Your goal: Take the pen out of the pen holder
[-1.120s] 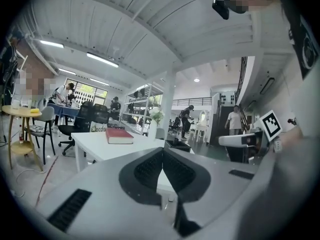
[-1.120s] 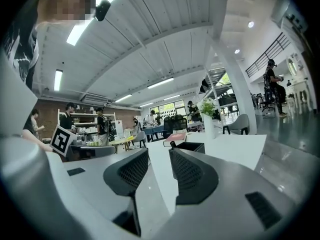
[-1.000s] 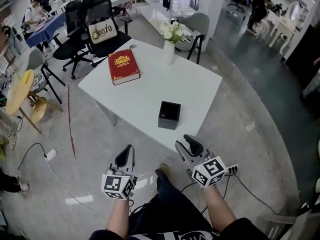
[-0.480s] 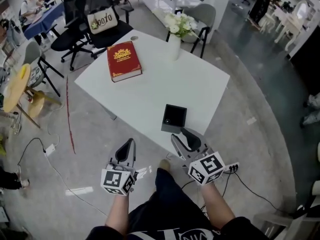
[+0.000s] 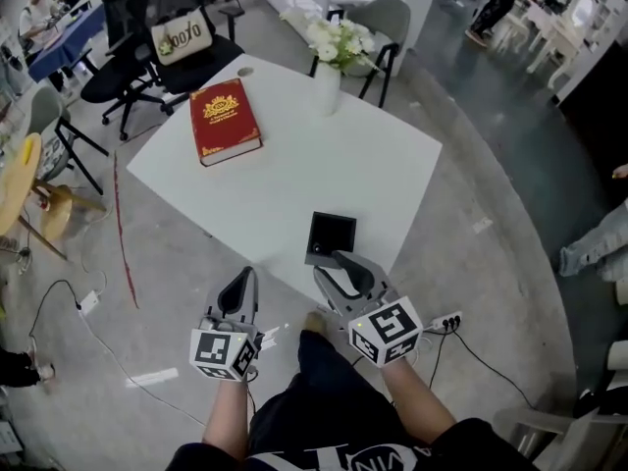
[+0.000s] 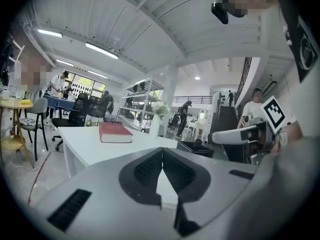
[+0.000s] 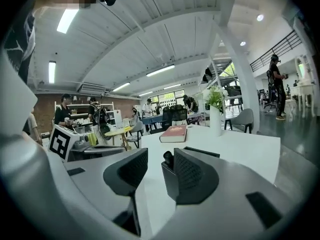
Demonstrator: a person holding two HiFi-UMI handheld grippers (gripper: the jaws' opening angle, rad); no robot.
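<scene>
Head view: one white counter (image 5: 294,175) carries one red book (image 5: 225,122), one vase (image 5: 327,86) and one black pen holder (image 5: 332,237) beside the right tool (image 5: 339,271). The left tool (image 5: 238,292) is off its edge. A cushion (image 5: 179,39) reads perhaps "ooYo".
Left gripper view: jaws together, empty.
Right gripper view: jaws apart, one pen (image 7: 168,158) standing in the holder just ahead.

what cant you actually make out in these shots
- Pen: the right gripper view shows only its dark tip; the wall of the pen holder hides the rest.
- Inside of the pen holder: in the head view it is dark and too small to show the pen.
- Pen holder's near edge: head view, covered by the right gripper.
- Book title: head view, too small to read.
</scene>
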